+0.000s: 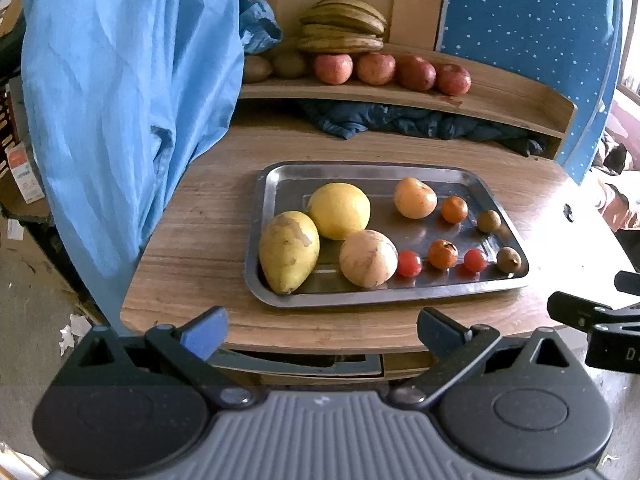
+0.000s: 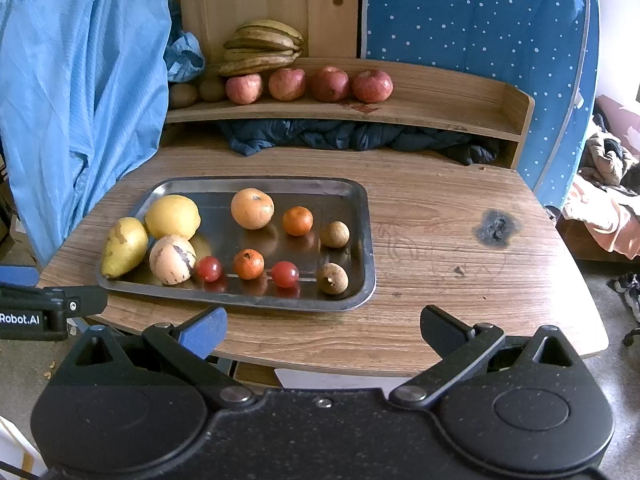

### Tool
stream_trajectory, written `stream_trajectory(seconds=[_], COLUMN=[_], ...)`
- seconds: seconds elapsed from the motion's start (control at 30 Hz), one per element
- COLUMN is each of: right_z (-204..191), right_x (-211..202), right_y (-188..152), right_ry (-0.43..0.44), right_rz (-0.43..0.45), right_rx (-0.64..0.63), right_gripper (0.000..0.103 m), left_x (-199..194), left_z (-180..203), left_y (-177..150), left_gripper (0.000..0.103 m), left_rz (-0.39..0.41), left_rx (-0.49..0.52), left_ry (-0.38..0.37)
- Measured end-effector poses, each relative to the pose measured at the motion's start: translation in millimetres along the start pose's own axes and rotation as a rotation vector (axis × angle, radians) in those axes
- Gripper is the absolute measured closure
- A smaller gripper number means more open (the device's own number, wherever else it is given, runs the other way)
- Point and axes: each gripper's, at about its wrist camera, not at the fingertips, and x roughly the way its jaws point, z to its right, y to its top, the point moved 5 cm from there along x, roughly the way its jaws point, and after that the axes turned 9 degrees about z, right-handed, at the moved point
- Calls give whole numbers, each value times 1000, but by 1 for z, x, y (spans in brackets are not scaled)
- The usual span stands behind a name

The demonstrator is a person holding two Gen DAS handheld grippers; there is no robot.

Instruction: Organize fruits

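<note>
Ten fruits lie on the steel tray. At its left end a pear, a yellow citrus and a pale round fruit crowd together, touching. Toward the right edge the small ones stand apart in two loose rows, ending in two brown fruits.

Both the left gripper and the right gripper hang before the table's near edge, jaws spread wide and holding nothing.

Whether this is the sorted layout or one awaiting sorting cannot be judged. Any pick would go best on a free-standing fruit, gripped across its widest part.

Behind the wooden table, a shelf carries bananas and four apples; blue cloth hangs at left.
</note>
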Motion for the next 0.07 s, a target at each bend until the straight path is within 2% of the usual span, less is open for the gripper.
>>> stream_trajectory(seconds=[0.07], right_z=[0], right_x=[0], right_y=[0], right_ry=[-1], right_rz=[-1], right_rx=[1], right_gripper=[1], left_x=[0], left_z=[-1], left_y=[0], left_gripper=[0], left_rz=[-1], left_rx=[3], left_ry=[2])
